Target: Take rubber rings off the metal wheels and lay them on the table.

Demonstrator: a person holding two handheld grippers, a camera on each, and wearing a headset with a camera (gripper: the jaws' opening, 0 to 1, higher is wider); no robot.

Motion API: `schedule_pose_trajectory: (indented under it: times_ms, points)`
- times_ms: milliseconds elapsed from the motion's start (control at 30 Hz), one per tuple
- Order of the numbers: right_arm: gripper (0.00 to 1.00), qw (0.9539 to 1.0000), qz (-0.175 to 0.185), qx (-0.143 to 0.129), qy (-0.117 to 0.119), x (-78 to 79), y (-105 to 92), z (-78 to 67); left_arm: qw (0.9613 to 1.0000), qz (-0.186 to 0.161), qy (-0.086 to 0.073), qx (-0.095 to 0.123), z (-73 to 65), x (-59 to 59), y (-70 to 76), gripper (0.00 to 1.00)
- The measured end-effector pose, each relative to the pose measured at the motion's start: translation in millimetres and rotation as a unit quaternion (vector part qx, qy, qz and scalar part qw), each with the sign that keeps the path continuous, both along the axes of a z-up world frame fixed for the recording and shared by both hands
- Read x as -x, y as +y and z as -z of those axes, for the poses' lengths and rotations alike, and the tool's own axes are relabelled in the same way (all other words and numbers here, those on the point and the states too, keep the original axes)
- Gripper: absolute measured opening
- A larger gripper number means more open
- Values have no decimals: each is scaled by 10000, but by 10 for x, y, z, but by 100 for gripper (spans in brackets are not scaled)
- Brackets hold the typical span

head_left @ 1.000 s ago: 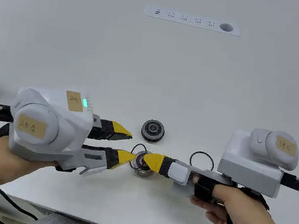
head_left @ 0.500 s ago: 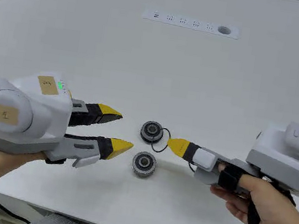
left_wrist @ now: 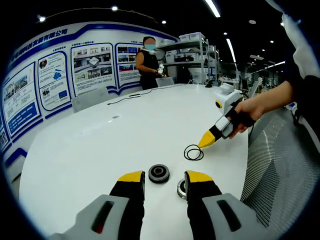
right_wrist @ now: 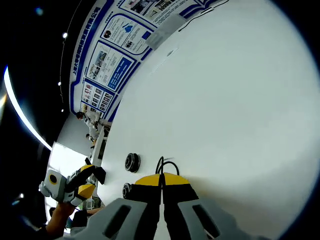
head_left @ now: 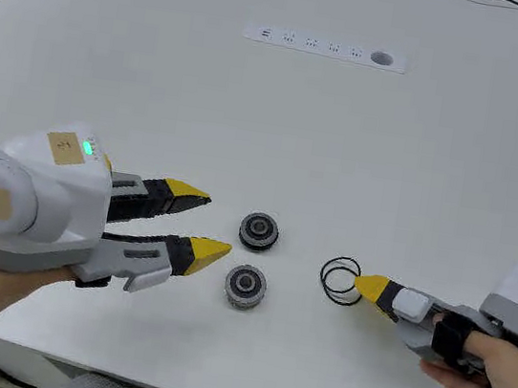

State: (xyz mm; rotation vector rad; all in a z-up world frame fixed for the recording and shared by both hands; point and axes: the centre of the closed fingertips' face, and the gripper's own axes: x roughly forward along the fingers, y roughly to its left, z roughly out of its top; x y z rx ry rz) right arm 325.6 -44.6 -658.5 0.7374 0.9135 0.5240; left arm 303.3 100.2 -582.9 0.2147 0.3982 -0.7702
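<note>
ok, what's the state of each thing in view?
left gripper: open, holding nothing.
right gripper: fingers shut, pinching the edge of the rubber rings.
rubber rings: two overlapping loops, flat on the table.
far wheel: lying flat, nothing gripping it.
near wheel: lying flat, nothing gripping it.

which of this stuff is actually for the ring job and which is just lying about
For the job: far metal wheel, near metal wheel, rubber rings.
Just lying about: power strip, wall posters.
</note>
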Motion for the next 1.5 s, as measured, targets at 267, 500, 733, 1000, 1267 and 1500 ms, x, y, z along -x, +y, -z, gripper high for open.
schedule_pose_trajectory:
  times_ms: [267,500,733,1000,1267,1500]
  points:
    - [2,9998,50,188,106,54,-18,24,10000,-31,-55,29,-40,-20,3,33]
    - [4,9989,30,454,107,73,-76,65,10000,-16,-49,51,-37,2,-11,33]
    - [7,9986,73,515,46,51,-150,70,10000,-17,-50,47,-32,8,-11,33]
    - [12,9994,132,276,-189,0,-120,-54,10000,47,-12,-22,-8,-8,-2,33]
    - [20,9971,-60,-145,-742,-145,52,-340,9998,162,100,-109,35,-140,19,30]
    - [21,9960,-226,-378,-775,-205,151,-389,9991,304,191,-246,150,-361,-65,29]
